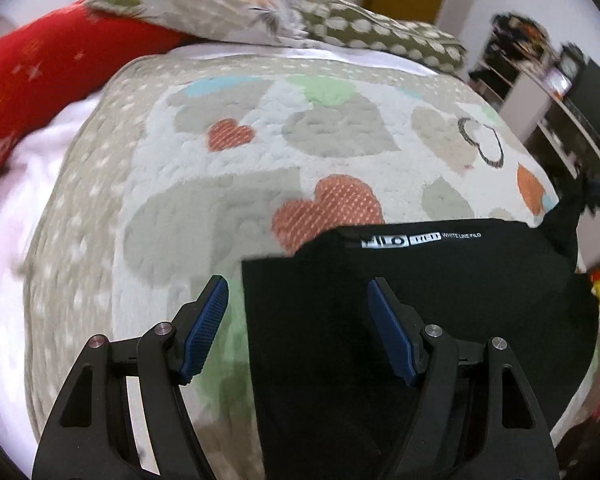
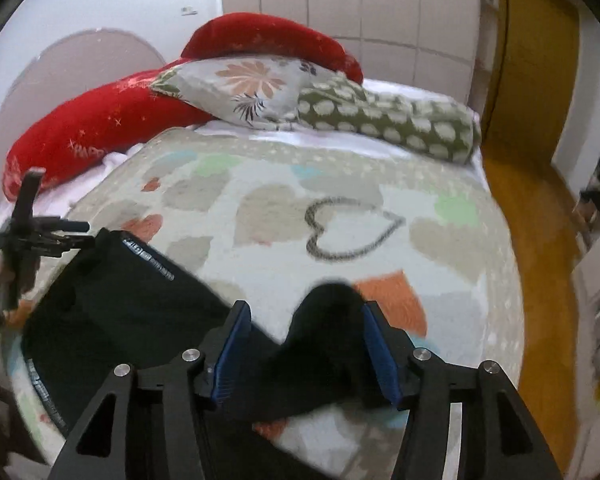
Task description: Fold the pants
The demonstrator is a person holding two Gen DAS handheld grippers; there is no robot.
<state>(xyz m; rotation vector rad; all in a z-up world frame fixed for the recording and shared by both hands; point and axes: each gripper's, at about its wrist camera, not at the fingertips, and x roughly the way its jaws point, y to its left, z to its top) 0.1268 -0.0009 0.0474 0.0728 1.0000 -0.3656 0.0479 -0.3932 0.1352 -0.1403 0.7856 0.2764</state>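
Observation:
Black pants (image 1: 420,300) lie on a heart-patterned quilt (image 1: 220,160), with a white lettered waistband label (image 1: 420,239) at the far edge. My left gripper (image 1: 298,284) hangs open and wide above the pants' left edge, holding nothing. In the right wrist view the pants (image 2: 120,300) spread to the left, and a raised hump of black cloth (image 2: 332,312) stands between the fingers of my right gripper (image 2: 306,308). The cloth lies against the right pad (image 2: 380,352), with a gap to the left pad (image 2: 232,344). The left gripper (image 2: 32,232) shows at the pants' far left corner.
A red pillow (image 2: 100,128), a floral pillow (image 2: 252,88) and a green dotted pillow (image 2: 400,120) lie at the head of the bed. An orange floor (image 2: 520,220) and a yellow door (image 2: 536,60) are to the right. Dark shelves (image 1: 540,80) stand beyond the bed.

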